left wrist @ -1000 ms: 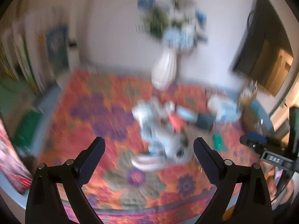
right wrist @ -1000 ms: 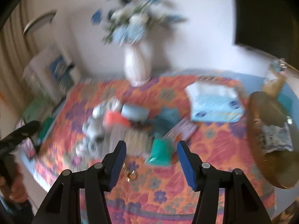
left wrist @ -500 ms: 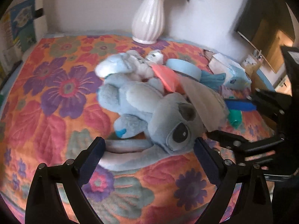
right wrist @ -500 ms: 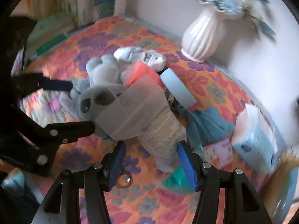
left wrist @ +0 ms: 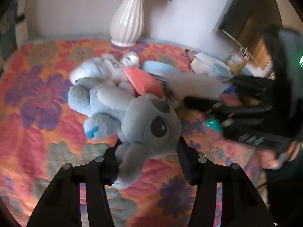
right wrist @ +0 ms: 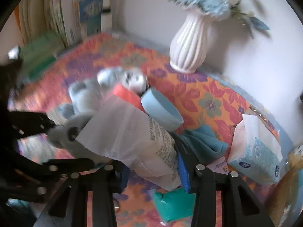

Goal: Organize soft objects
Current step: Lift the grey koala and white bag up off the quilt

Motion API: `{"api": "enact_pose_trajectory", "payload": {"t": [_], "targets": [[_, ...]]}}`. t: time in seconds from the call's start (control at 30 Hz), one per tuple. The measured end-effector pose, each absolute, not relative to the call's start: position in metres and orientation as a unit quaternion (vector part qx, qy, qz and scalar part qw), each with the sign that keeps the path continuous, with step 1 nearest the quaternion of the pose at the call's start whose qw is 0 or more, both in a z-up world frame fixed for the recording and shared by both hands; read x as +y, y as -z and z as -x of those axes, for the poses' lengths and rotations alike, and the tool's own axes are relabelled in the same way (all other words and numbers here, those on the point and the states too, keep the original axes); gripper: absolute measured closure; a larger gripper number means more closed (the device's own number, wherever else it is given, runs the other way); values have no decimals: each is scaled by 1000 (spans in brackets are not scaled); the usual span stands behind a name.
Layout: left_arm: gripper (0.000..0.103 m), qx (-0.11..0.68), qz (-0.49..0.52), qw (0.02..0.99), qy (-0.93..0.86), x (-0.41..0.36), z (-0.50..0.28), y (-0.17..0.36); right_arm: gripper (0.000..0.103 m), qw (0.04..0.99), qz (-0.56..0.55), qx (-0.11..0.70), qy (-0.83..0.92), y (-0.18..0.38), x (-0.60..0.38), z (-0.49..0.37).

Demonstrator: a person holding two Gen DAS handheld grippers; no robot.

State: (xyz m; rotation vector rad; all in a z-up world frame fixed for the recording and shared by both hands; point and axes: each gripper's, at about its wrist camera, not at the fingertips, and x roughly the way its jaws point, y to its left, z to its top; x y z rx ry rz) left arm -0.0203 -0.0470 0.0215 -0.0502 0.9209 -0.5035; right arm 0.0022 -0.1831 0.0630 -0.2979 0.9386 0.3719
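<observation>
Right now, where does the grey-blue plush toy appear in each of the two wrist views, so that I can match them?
Left wrist view: the plush toy fills the centre, its head low between the left gripper fingers.
Right wrist view: the plush toy lies left of centre, partly behind a white plastic bag that sits between the right gripper fingers.
Shared landmark: the white ribbed vase stands on the flowered cloth behind the pile.

We see a fuzzy plush toy (left wrist: 144, 121), a glossy ribbed ceramic vase (left wrist: 128, 19), and a quilted floral cloth (left wrist: 37, 98).
</observation>
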Motion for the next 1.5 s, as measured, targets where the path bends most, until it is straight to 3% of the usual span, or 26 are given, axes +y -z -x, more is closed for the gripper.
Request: {"api": "enact_pose_trajectory", "payload": {"t": [0.17, 0.37, 0.47, 0.53, 0.63, 0.73, 0.77, 0.93, 1.0, 1.37, 1.43, 1.47, 1.5], "targets": [[58, 426, 47, 863, 268, -15, 38, -44, 62, 884, 48, 419, -204, -107, -191, 11], [56, 465, 5, 820, 333, 25, 72, -44, 61, 810, -103, 502, -285, -108, -193, 35], [46, 501, -6, 801, 326, 42, 69, -26, 60, 760, -146, 561, -295, -72, -189, 38], [23, 515, 14, 801, 305, 56, 64, -20, 60, 743, -146, 591, -278, -49, -185, 37], [22, 517, 30, 810, 275, 74, 65, -26, 58, 732, -180, 602, -262, -29, -192, 27], [21, 509, 51, 822, 251, 90, 73, -36, 48, 757, -192, 579, -233, -33, -204, 21], [20, 508, 63, 822, 250, 95, 72, -37, 39, 777, -172, 568, -209, -38, -206, 24], [13, 515, 125, 812, 243, 86, 71, -35, 31, 810, -132, 541, -186, -55, -208, 36], [13, 526, 150, 800, 246, 75, 64, -26, 20, 810, -122, 543, -183, -53, -203, 41], [13, 525, 117, 830, 148, 26, 41, -11, 20, 846, 27, 518, -123, -41, -167, 36], [24, 520, 89, 840, 127, 21, 43, -12, 28, 846, 27, 519, -121, -37, -165, 34], [26, 518, 85, 842, 124, 19, 43, -12, 42, 845, 30, 521, -116, -33, -164, 33], [39, 514, 88, 844, 130, 19, 45, -13, 56, 844, 31, 523, -113, -32, -163, 32]]}}
